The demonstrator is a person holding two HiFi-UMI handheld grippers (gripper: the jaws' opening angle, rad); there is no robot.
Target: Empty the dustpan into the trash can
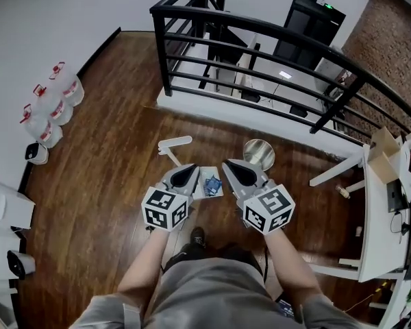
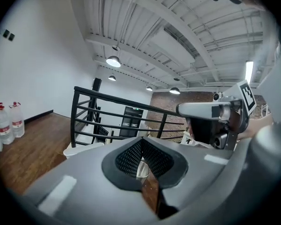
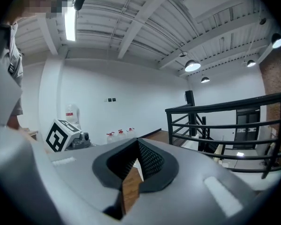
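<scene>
In the head view a white dustpan (image 1: 210, 184) with blue scraps in it lies on the wooden floor, and its long handle (image 1: 176, 144) points up-left. A round silver trash can (image 1: 258, 153) stands just right of it. My left gripper (image 1: 188, 170) hovers over the dustpan's left edge and my right gripper (image 1: 231, 164) over its right edge. Neither holds anything. In the left gripper view the left gripper (image 2: 141, 140) has its ribbed pads meeting at the tip. The right gripper (image 3: 137, 142) looks the same in its own view.
A black metal railing (image 1: 260, 43) fences off a stairwell beyond the dustpan. Several water jugs (image 1: 51, 105) stand by the left wall. A white table (image 1: 380, 211) with a cardboard box is at the right. The person's shoe (image 1: 198, 236) is just behind the grippers.
</scene>
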